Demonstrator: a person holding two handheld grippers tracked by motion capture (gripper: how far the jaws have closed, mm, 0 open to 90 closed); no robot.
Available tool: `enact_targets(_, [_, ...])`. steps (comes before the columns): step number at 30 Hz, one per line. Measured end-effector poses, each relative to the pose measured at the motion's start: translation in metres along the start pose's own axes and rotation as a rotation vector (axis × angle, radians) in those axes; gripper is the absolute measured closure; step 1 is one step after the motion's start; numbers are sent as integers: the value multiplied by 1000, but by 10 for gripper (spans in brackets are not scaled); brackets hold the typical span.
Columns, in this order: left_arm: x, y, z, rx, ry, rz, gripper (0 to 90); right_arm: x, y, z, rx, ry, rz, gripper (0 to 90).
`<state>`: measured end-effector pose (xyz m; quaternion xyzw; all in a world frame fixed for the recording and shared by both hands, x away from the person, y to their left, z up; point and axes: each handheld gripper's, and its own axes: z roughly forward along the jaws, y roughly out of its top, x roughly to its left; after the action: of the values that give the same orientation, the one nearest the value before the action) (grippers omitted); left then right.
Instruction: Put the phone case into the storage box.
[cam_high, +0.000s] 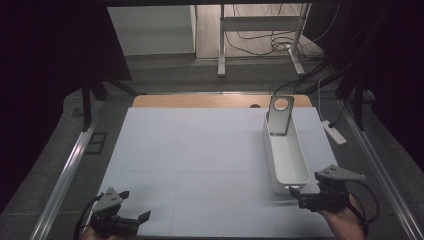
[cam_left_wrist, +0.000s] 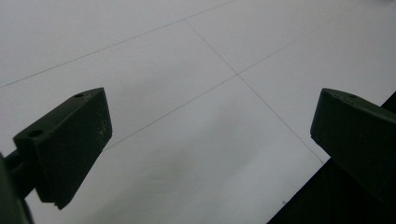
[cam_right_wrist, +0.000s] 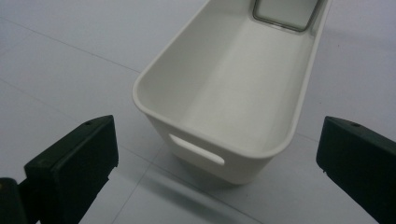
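Observation:
A long white bin (cam_high: 270, 152) lies lengthwise on the right of the white table mat (cam_high: 190, 160). At its far end a grey metal plate with a round hole (cam_high: 279, 116) leans upright. My right gripper (cam_high: 296, 196) is just short of the bin's near end, open and holding nothing. In the right gripper view the bin's front wall with a handle slot (cam_right_wrist: 233, 170) sits between the wide-spread jaws of the right gripper (cam_right_wrist: 217, 140), and the grey plate (cam_right_wrist: 285, 11) shows at the top. My left gripper (cam_high: 135, 205) rests open at the mat's near left corner; in its own view the left gripper (cam_left_wrist: 210, 116) frames bare mat.
A strip of wooden tabletop (cam_high: 200, 101) borders the mat's far edge. A small white device with a cable (cam_high: 333, 132) lies right of the bin. Metal rails (cam_high: 65, 170) run along both sides. A metal frame and loose cables (cam_high: 280, 42) stand on the floor behind.

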<state>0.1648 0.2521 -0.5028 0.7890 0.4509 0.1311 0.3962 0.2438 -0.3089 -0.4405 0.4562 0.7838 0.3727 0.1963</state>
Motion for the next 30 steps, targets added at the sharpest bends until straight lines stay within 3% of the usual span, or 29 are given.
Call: enact_targets(30, [0, 0, -1, -3, 0, 1, 0, 3, -36, -5, 66, 0, 11, 0])
